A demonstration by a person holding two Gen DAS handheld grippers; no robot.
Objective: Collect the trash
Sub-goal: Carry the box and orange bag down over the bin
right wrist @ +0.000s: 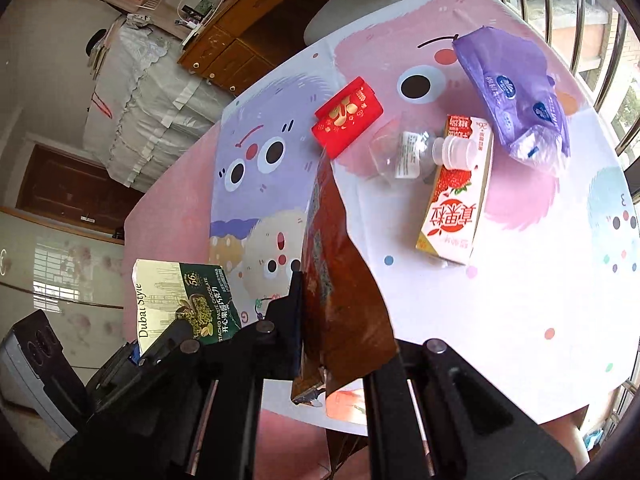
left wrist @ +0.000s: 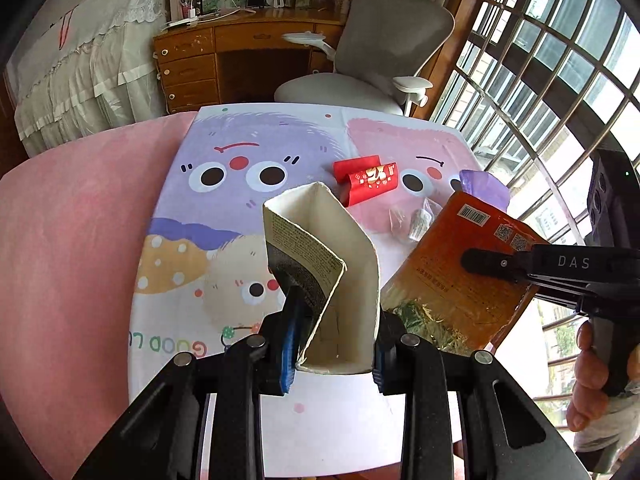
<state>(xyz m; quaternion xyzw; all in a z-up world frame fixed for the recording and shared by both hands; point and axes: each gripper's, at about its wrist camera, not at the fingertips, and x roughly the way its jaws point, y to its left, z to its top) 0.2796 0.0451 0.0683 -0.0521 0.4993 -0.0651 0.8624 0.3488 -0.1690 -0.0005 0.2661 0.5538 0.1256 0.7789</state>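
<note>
Cardboard in the left grip: left gripper [left wrist: 334,354] is closed on an opened chocolate box [left wrist: 320,276], squeezed between the blue pads at lower centre of the left wrist view, its open mouth tilted up and away from the camera.
Foil in the right grip: right gripper [right wrist: 338,344] is clamped on an orange snack pouch [right wrist: 340,280], seen edge-on at centre of the right wrist view, long axis running up the frame away from the jaws.
Key relation: in the left wrist view the pouch [left wrist: 460,272] hangs just right of the box mouth, its lower gold end near the box's right wall; whether they touch cannot be told. Judged from this, the pouch would go leftward into the box.
Trash on the table: red envelope [right wrist: 346,116], crushed clear plastic bottle [right wrist: 416,152] resting against a strawberry milk carton [right wrist: 460,200], and a purple tissue wrapper [right wrist: 516,96], all at upper centre and upper right, beyond both grippers.
Nearer hand: the right one, by judgement, as its view frames those pieces more closely.
Obstacles: both jaws are full, so nothing more can be picked until one load is released.
Surroundings: cartoon-print table cover [right wrist: 500,340], grey office chair [left wrist: 384,48], wooden desk [left wrist: 200,60], barred window [left wrist: 552,52] at right.
</note>
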